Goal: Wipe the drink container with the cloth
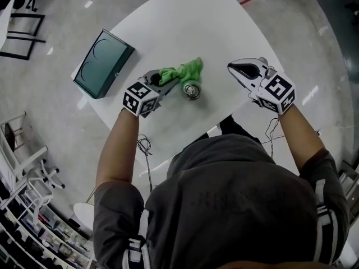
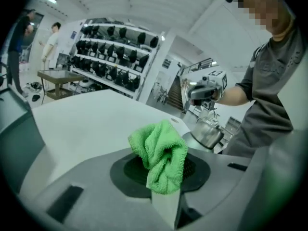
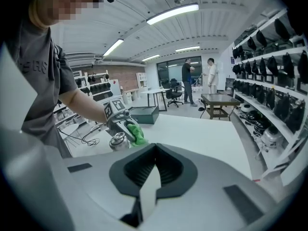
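A shiny metal drink container stands upright near the middle of the white table. A bunched green cloth lies just beyond it, touching its far-left side, and my left gripper is shut on the cloth's near end. In the left gripper view the green cloth sticks out of the shut jaws, with the container right behind it. My right gripper hovers to the container's right, shut and empty. From the right gripper view the container and cloth show at left.
A dark green box sits at the table's left corner. Cables hang below the table's near edge. Shelves with headgear line the room, and two people stand far off.
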Motion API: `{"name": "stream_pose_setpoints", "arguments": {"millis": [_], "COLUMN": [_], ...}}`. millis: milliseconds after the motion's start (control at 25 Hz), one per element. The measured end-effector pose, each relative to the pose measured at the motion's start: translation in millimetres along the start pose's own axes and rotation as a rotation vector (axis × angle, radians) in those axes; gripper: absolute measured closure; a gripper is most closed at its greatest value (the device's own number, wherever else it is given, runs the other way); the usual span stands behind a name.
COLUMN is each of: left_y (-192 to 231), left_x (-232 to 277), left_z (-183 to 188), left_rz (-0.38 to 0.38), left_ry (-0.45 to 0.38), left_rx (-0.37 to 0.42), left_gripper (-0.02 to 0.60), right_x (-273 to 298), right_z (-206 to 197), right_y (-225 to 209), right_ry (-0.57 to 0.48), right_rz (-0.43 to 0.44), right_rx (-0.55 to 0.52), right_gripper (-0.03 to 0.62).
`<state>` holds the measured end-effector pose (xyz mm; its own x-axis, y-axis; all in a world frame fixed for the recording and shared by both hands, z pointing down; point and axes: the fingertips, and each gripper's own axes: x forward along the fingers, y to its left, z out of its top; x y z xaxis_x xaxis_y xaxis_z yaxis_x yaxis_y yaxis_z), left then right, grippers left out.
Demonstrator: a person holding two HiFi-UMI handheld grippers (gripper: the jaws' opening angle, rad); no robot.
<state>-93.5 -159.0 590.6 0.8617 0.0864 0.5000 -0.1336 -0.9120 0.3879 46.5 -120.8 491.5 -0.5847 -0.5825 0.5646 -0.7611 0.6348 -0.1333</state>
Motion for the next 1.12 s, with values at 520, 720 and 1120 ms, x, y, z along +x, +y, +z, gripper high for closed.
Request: {"name": "stream_pose_setpoints", "arguments": {"millis": [520,720,1120], "left_y": [-36,-38,-37], "left_x": [-50,-36,-11], "left_z": [4,-19,-46], "left_rz": [0.122,0.161,0.339], "left_ry": [-0.191,-0.13,-0.009], "left_rx": [-0.11,-0.097,0.002], "left_gripper": [0.495,0.496,0.495], "right_x": [13,7,2], "right_z": [24,25,17], "right_y": [20,24,27], "right_ry": [0.012,0.022,0.036], "right_rz": [0.031,0.02,0.048], "right_rx": [-0.058,-0.07,-0.098], "right_gripper": [0.602,0.602,0.602]}}
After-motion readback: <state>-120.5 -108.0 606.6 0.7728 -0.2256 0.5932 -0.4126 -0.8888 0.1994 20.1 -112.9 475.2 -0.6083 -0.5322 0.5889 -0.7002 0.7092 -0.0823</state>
